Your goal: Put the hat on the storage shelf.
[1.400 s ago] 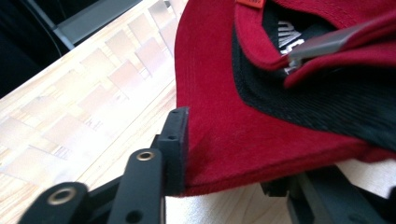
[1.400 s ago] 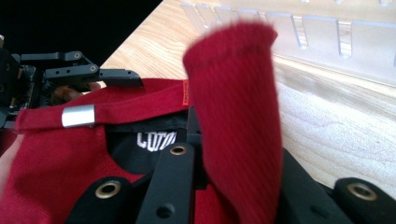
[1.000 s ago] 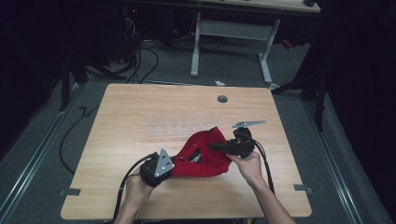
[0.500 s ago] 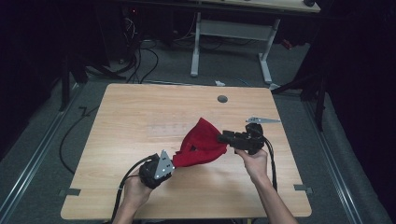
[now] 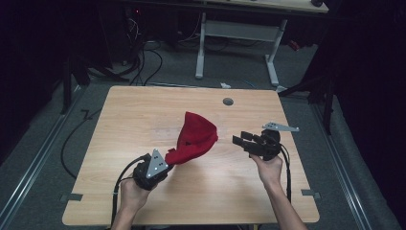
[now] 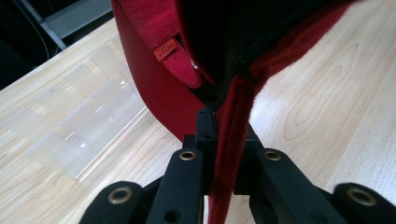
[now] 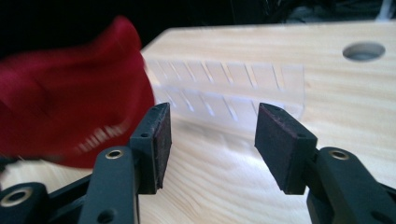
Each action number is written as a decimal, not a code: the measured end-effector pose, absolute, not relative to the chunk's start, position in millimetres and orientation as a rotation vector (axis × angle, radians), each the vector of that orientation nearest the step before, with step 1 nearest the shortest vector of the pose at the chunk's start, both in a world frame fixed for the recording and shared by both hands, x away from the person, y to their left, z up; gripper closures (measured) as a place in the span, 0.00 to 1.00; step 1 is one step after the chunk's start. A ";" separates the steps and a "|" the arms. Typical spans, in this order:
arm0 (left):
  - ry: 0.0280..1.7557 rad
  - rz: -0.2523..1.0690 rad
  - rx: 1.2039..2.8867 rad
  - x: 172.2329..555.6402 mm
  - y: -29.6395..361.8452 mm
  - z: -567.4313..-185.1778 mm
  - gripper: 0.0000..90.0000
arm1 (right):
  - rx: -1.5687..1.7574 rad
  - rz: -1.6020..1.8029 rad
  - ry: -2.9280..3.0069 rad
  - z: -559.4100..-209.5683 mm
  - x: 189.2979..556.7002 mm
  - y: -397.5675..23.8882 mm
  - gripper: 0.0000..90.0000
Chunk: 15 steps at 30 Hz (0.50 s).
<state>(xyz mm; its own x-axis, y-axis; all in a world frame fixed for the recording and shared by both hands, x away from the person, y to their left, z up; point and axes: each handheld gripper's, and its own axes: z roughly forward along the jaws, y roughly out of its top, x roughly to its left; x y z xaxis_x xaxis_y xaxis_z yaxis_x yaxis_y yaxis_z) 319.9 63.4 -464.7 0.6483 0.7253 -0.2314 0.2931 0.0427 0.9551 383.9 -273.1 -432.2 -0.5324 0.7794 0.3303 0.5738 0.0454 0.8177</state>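
A red cap (image 5: 196, 136) is held up off the wooden table (image 5: 139, 103), standing upward and to the right from my left gripper (image 5: 168, 155). In the left gripper view the left gripper (image 6: 224, 130) is shut on a fold of the red cap (image 6: 154, 84), whose orange label faces the camera. My right gripper (image 5: 239, 139) hovers to the right of the cap, apart from it. In the right gripper view the right gripper (image 7: 210, 140) is open with nothing between its pads, and the red cap (image 7: 70, 112) shows blurred at the left.
A clear plastic rack (image 7: 233, 88) with slots lies flat on the table behind the cap; the left gripper view has this rack (image 6: 79, 135) at the left. A round cable hole (image 5: 228, 101) sits near the table's far edge. Desk legs and cables stand beyond the table.
The right gripper has let go of the cap and pulled away to the right, now open. The cap has swung up from the table, held by the left gripper alone.
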 end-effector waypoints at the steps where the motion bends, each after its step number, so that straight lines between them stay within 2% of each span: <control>1: 0.883 0.403 1.535 320.7 65.2 -463.9 0.95 | 1.400 1.442 2.136 -437.4 384.4 -272.0 0.50; 7: 0.920 0.373 1.490 326.3 72.0 -461.0 0.95 | 1.416 1.290 2.173 -471.7 384.2 -271.3 0.49; 15: 0.982 0.327 1.411 335.4 80.1 -457.7 0.94 | 1.444 1.159 2.176 -500.5 382.2 -276.2 0.48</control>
